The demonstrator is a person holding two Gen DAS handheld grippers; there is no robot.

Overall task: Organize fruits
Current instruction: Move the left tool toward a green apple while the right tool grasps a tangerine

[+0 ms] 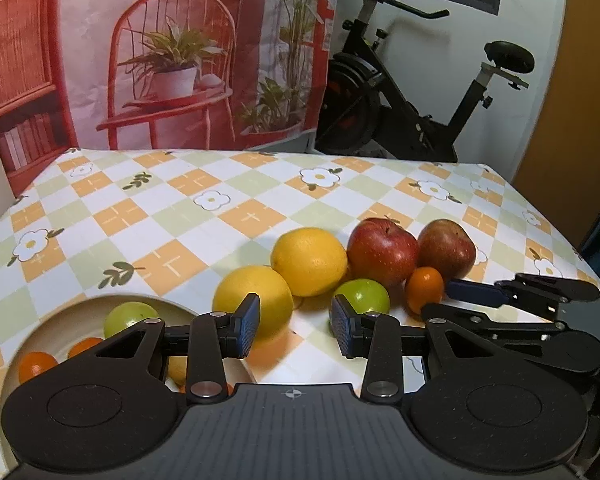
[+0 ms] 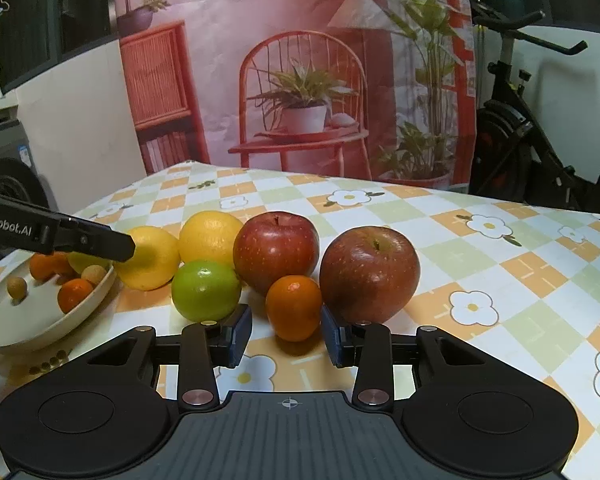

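Loose fruit sits in a cluster on the checked tablecloth: two yellow citrus [image 1: 254, 304] [image 1: 310, 262], a green fruit [image 1: 362, 298], two red apples [image 1: 382, 250] [image 1: 446, 250] and a small orange [image 2: 294, 308]. My left gripper [image 1: 296, 328] is open and empty, its pads just short of the nearer yellow citrus and the green fruit. My right gripper [image 2: 286, 336] is open, with the small orange just ahead of its fingertips, in the gap; the pads do not press it. The left wrist view shows the right gripper [image 1: 448, 300] reaching the small orange [image 1: 424, 290] from the right.
A cream plate [image 2: 40, 328] at the left holds a green fruit [image 1: 130, 318], small oranges [image 2: 74, 294] and small brown round fruits [image 2: 17, 288]. A printed backdrop hangs behind the table's far edge. An exercise bike [image 1: 400, 92] stands beyond the far right corner.
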